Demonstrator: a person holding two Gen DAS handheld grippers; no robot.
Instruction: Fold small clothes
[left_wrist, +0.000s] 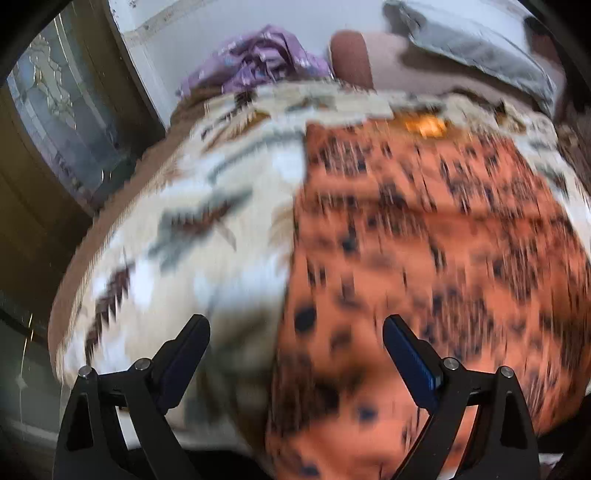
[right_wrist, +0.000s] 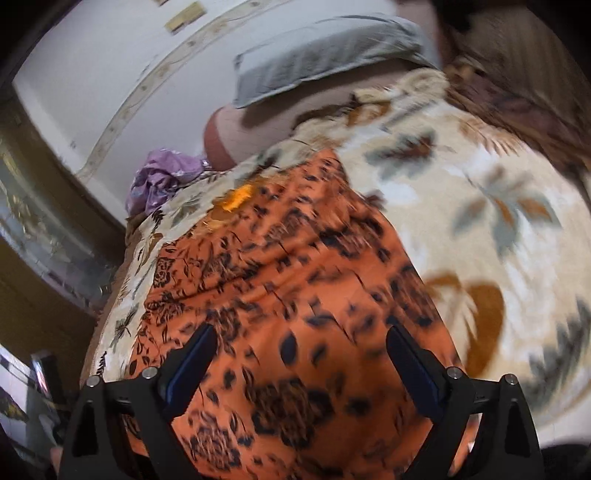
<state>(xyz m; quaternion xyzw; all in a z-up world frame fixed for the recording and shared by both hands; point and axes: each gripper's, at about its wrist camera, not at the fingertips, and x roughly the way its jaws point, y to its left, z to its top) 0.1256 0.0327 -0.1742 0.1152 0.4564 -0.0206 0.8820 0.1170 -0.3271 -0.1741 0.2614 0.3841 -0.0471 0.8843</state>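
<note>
An orange garment with a black floral print (left_wrist: 424, 240) lies spread on a cream leaf-patterned blanket (left_wrist: 207, 206) on a bed. It has a bright yellow-orange patch (left_wrist: 424, 125) at its far end. My left gripper (left_wrist: 295, 328) is open and empty, above the garment's left edge. In the right wrist view the same orange garment (right_wrist: 295, 280) fills the middle, on the blanket (right_wrist: 480, 206). My right gripper (right_wrist: 301, 339) is open and empty above the garment's near part. Both views are blurred by motion.
A crumpled purple garment (left_wrist: 258, 59) (right_wrist: 162, 177) lies at the far end of the bed by the white wall. A grey pillow (left_wrist: 472, 40) (right_wrist: 325, 51) lies at the head. A wooden glass-paned door (left_wrist: 55, 110) stands left of the bed.
</note>
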